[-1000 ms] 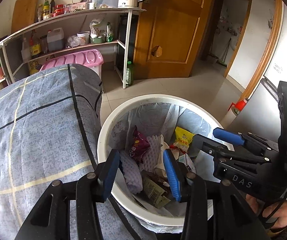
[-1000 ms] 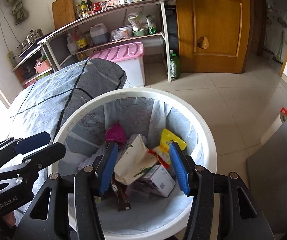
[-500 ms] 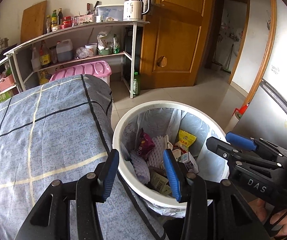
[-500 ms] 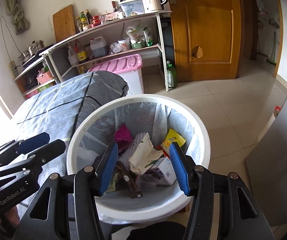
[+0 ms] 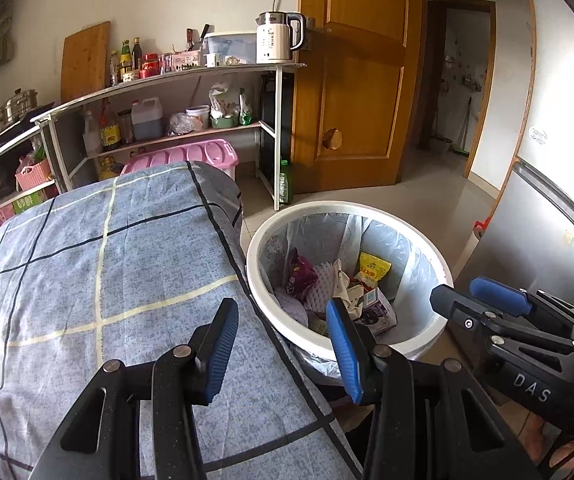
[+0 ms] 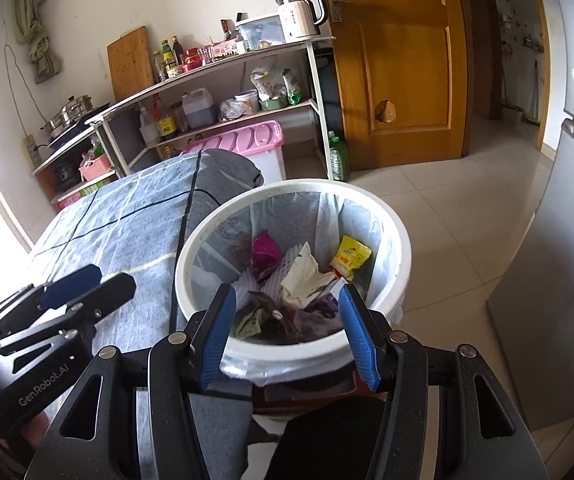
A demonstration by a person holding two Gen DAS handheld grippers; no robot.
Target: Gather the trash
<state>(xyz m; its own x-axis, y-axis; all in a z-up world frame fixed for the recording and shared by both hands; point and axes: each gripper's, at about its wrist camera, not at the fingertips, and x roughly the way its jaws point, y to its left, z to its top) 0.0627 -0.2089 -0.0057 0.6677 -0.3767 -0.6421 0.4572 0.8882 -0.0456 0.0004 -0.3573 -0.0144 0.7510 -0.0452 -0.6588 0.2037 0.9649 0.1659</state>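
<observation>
From your left wrist, the left tongs (image 5: 283, 348) stand open with nothing between the pads, held over the edge of the counter (image 5: 87, 264) with its blue checked cloth. The bin (image 5: 443, 268), white with a clear liner, stands on the floor just beside the counter, ahead and to the right of these tongs; the right pad overlaps its near rim in view. The trash (image 5: 339, 288) lies inside it: a purple wrapper, white foam net, a yellow packet, a small carton. The right tongs (image 5: 483, 300) show at the right edge, beside the bin.

From your right wrist, the right tongs (image 6: 287, 336) are open and empty, above the near rim of the bin (image 6: 403, 256). The trash (image 6: 307, 272) lies in the bin beyond the pads. The left tongs (image 6: 87, 284) reach in from the left over the counter (image 6: 127, 224).
</observation>
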